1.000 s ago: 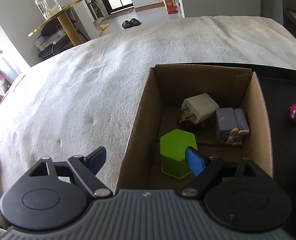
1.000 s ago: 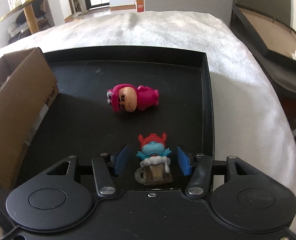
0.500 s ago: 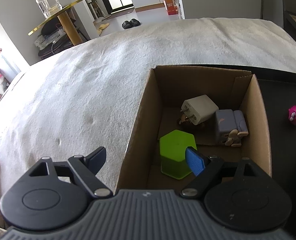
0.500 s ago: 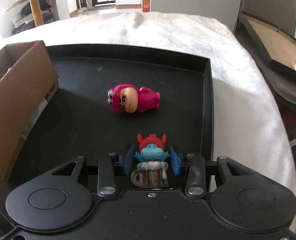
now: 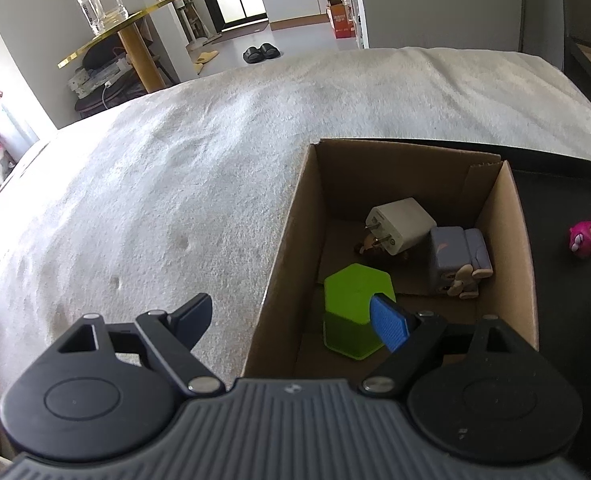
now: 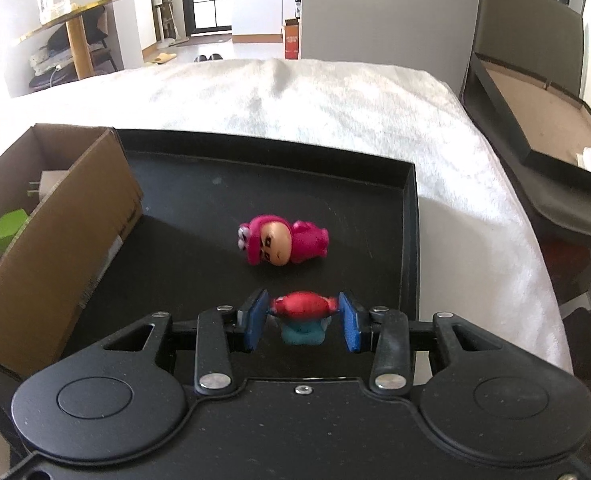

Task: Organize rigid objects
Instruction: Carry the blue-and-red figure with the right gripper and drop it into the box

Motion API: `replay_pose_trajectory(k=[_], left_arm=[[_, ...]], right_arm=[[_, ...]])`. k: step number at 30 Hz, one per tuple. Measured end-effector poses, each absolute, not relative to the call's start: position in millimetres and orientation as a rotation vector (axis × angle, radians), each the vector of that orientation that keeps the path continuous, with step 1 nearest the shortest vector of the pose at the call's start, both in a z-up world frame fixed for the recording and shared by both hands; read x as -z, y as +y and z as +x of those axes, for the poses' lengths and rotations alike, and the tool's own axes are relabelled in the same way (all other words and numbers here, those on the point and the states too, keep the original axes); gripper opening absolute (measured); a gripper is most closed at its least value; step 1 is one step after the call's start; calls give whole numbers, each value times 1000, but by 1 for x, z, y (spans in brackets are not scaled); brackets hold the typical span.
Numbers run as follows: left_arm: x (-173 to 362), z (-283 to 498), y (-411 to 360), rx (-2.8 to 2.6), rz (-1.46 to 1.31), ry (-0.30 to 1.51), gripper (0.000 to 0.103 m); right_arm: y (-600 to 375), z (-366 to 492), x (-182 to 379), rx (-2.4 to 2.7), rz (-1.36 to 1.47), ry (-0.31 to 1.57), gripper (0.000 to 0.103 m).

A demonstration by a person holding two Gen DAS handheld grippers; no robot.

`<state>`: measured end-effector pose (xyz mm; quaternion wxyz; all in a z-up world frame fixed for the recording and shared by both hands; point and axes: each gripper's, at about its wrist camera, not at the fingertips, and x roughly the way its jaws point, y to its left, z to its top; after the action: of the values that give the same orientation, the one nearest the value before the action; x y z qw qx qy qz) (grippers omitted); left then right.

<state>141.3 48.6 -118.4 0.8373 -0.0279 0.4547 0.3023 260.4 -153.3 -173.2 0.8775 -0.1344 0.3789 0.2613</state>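
The right claw [image 6: 302, 325] pinches a red-capped blue figurine [image 6: 303, 316] above the black tray [image 6: 409, 216], just in front of the pink figurine [image 6: 283, 245]. The left claw [image 5: 291, 320] hangs spread over the cardboard box [image 5: 507, 248] beside that tray, its near wall between the fingers.

My right gripper's [image 6: 302, 322] blue pads clamp a small blue figurine with a red cap [image 6: 303, 314], raised over the black tray [image 6: 409, 216]. A pink hooded figurine [image 6: 283, 245] lies on its side mid-tray. My brown cardboard box [image 5: 513, 248] holds a green hexagonal block [image 5: 353, 312], white plug adapter [image 5: 401, 224] and grey blocky toy [image 5: 457, 260].
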Motion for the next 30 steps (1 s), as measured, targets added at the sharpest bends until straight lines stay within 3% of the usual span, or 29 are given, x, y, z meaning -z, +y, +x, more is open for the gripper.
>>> replay_pose_trajectory(k=[17,30], left_arm=[[125,123,67,-618,-110,938,81],[133,111,82,-574,-194,931,25]], right_arm=[[-108,237,125,-622,-278,671,38],[-64,223,107,-692,-260,627,38]])
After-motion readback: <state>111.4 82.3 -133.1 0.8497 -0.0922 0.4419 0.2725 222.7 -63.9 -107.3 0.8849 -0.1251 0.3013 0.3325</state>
